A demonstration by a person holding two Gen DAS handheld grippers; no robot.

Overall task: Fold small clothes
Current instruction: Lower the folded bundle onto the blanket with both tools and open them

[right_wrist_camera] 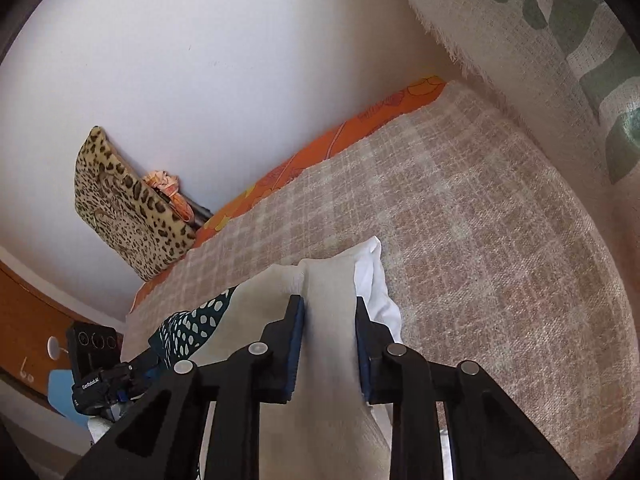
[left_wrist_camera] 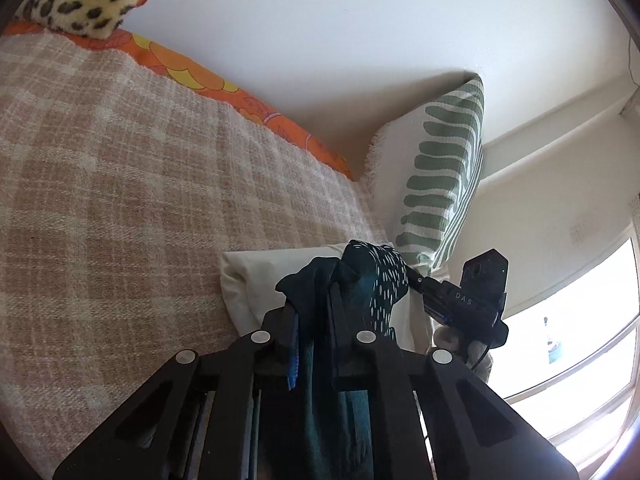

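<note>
Task status: early stage, est. No finished fold is visible in either view.

Left gripper [left_wrist_camera: 316, 300]: fingers are pressed together on a dark teal garment [left_wrist_camera: 376, 280] w/ white dash pattern. The cloth is bunched between the fingers and hangs down toward the camera.

Right gripper [right_wrist_camera: 330, 320]: fingers are set apart w/ a cream garment [right_wrist_camera: 332, 280] running between them. Both pads appear to bear on the cloth, so a pinch on the cream fabric is judged. A white layer [right_wrist_camera: 376, 280] is seen just beside the right finger.

Location: both garments are held over the bed, above a beige plaid blanket [right_wrist_camera: 460, 240]. In the right wrist view the teal piece lies against the cream one, w/ the left gripper near it at lower left.

Surroundings: green-striped pillow [left_wrist_camera: 444, 160], leopard cushion [right_wrist_camera: 128, 208], orange sheet [right_wrist_camera: 320, 148] at the wall side.

Remaining, as judged: garments to be separated, laid flat on the blanket, folded, stacked. Whether the cream item is already part-folded cannot be told.
</note>
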